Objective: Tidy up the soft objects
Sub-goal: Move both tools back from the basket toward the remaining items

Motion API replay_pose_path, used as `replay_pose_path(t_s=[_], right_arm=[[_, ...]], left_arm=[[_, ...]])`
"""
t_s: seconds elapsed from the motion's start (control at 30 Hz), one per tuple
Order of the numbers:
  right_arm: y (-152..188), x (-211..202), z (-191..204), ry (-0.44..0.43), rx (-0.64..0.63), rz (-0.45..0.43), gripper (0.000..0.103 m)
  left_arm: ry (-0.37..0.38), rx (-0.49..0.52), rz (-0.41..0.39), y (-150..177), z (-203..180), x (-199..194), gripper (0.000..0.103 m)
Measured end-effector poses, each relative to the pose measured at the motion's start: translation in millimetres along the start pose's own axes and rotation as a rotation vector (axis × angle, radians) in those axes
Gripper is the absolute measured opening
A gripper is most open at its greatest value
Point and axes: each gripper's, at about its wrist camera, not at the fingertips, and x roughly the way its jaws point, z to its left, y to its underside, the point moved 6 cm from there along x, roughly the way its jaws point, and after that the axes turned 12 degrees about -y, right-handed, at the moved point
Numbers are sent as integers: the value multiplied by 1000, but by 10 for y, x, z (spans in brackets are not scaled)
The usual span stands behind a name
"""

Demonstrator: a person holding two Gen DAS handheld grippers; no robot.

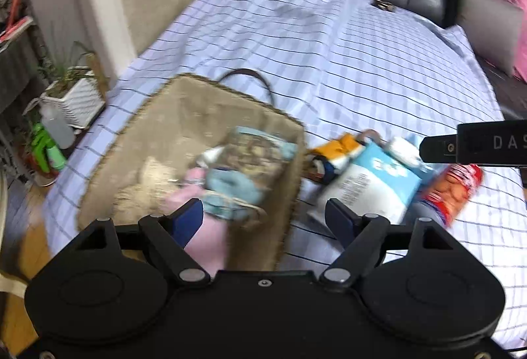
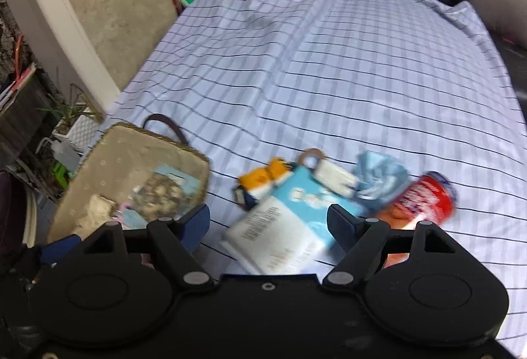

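A tan fabric-lined woven basket with a brown handle [image 1: 184, 141] sat on the blue-checked bedsheet [image 1: 329, 62], already holding a pale blue cloth [image 1: 230, 184] and other soft pieces, while an orange-and-white soft item [image 2: 266, 177], a crumpled light-blue cloth [image 2: 378, 181], a blue-and-white packet [image 2: 290, 220] and a red snack canister [image 2: 425, 197] lay just beside it. Your left gripper [image 1: 263, 217] hung over the basket's near rim, jaws apart and holding nothing, apparently between placements. Your right gripper [image 2: 268, 224], equally wide and empty, hovered over the packet; the next move likely called for lowering onto a soft piece, not the canister.
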Motion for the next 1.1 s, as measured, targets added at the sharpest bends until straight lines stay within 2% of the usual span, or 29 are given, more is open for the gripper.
replay_pose_path(t_s=[0.3,0.57,0.77,0.97,1.1], right_arm=[[315,-431,-907,152,81,0,79],[553,-573,-1671,258,214,25,79],[538,-546,-1924,296,258,23,79],[345,-410,-2031,331,261,-1,79],[130,-309,-2110,341,263,-27,80]], left_arm=[[88,115,21,178,-673,-4,78],[153,225,71,300,-1284,199,78],[152,298,38,52,-1655,337,78],[144,301,28,-251,-1801,510,79],[144,263,24,-418,-1731,636,79]])
